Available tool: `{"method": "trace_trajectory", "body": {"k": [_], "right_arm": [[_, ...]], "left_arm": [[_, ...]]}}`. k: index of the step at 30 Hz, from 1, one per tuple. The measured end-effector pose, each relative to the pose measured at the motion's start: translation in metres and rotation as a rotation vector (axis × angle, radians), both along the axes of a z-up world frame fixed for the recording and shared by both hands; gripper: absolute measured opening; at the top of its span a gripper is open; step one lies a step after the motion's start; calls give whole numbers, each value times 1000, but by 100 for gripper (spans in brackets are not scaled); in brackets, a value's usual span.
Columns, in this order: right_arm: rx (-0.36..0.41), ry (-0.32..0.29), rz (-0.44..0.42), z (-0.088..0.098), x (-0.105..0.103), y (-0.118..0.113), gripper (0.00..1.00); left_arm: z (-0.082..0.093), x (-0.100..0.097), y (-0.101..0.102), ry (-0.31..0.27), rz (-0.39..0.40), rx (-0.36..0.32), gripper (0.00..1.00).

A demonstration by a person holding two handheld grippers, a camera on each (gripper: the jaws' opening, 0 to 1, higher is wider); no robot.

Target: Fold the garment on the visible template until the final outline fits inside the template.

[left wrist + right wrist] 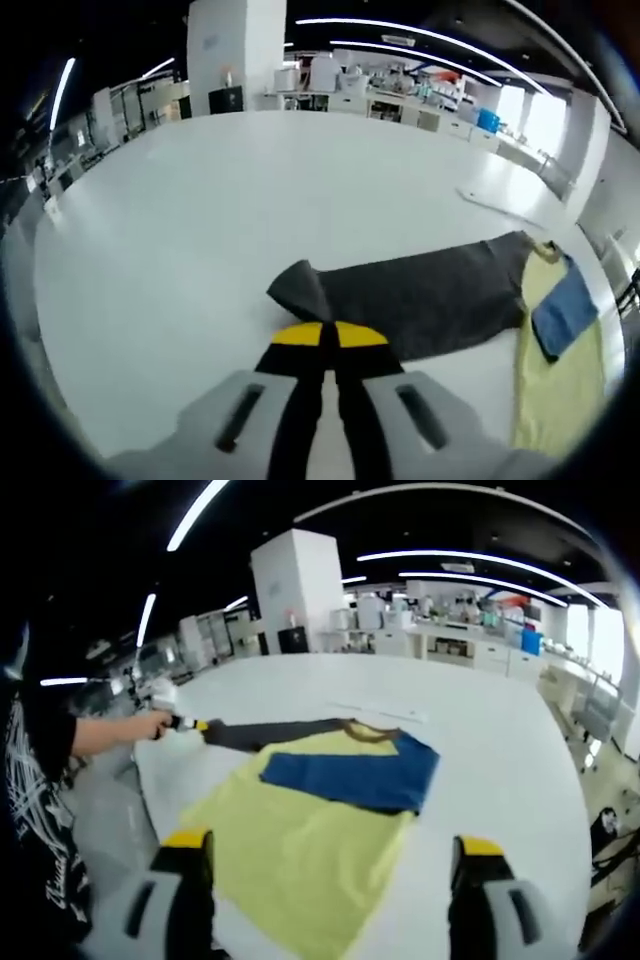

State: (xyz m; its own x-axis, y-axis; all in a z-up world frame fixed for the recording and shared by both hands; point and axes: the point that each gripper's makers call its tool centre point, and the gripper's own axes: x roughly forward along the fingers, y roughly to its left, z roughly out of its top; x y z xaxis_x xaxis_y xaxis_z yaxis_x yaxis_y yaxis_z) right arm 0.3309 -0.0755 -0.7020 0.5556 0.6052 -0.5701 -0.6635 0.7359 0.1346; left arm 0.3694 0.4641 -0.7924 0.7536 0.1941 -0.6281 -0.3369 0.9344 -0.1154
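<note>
White tabletop spreads wide under a lab room with shelves and benches at the far side, around twelve o'clock in both views. In the left gripper view, the left gripper rises from six o'clock with its yellow-tipped jaws pressed together on the edge of a dark grey sleeve, which stretches toward three o'clock to meet the yellow garment at four o'clock; a folded blue part lies on that yellow cloth. In the right gripper view, the right gripper stands with jaws wide apart at six o'clock, above the yellow garment, holding nothing. The blue part lies at the centre, the grey sleeve runs toward ten o'clock, where a person's hand holds the left gripper.
</note>
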Motion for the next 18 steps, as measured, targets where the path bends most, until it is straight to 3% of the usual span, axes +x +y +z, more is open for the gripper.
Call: {"method": "trace_trajectory", "body": {"k": [4,6,10,18], "right_arm": [[1,0,7,-1,-1,2,100],[-9,-9,8,-1,-1,3,100],[-26,-23,15,-1,-1,4,100],[-16,-32,40,-4,-1,14,100]], "left_arm": [[9,8,-9,-31,-9,5,0],[12,14,-16,-62,6,-53,0],[15,21,-21,-43,-52,29,0],[29,38,-57,-84,-99,22,0]]}}
